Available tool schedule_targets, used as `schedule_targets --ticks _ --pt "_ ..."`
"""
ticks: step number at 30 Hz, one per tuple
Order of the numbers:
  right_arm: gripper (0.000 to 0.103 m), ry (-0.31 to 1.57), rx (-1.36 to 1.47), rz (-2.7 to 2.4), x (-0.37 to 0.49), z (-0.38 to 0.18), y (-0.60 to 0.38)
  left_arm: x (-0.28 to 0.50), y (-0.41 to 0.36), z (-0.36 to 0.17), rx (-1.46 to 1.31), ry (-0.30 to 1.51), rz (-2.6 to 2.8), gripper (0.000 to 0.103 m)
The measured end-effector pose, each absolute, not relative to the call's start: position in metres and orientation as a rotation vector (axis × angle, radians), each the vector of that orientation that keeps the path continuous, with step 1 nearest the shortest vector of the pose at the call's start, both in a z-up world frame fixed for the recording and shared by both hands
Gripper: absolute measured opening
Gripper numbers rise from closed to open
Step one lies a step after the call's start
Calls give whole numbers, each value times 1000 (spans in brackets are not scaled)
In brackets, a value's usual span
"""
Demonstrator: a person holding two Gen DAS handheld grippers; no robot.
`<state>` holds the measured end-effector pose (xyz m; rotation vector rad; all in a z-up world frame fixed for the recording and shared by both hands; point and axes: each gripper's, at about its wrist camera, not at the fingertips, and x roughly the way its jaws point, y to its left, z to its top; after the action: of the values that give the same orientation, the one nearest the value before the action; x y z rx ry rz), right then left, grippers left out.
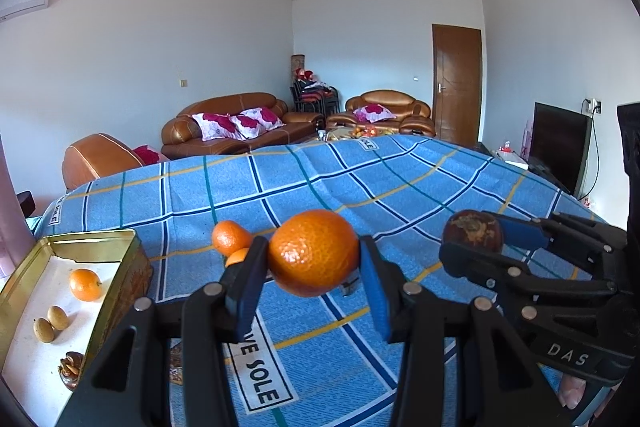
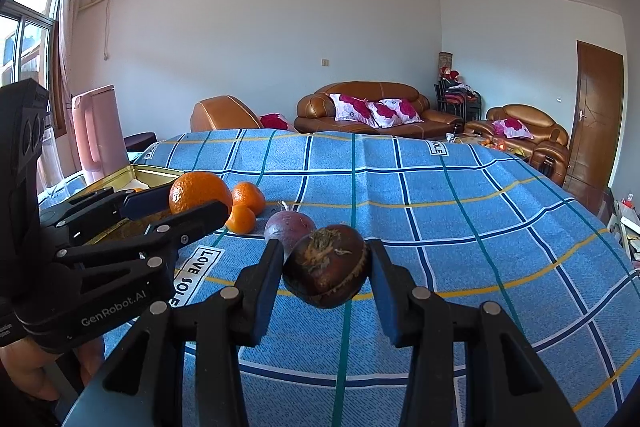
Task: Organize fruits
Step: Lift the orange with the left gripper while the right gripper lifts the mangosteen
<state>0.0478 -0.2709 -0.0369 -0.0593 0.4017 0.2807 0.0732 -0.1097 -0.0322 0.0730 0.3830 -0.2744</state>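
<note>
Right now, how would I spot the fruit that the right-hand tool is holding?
Start at the blue checked cloth, then find the right gripper above it. The dark brown fruit sits clamped there, rough and dull with a dried tuft on top, unlike the bright oranges nearby.

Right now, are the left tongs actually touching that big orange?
Touching. The left wrist view shows the left tongs with both blue pads pressed against the orange, holding it above the cloth.

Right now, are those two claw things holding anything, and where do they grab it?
Yes. The left gripper holds an orange by its opposite sides; the right gripper clamps a dark brown fruit the same way.
</note>
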Motion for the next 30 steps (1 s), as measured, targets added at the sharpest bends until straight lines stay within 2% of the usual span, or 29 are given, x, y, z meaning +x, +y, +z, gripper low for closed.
schedule_targets --ticks 30 --pt "45 309 -64 302 31 -33 -271 53 -104 -26 74 290 -245 47"
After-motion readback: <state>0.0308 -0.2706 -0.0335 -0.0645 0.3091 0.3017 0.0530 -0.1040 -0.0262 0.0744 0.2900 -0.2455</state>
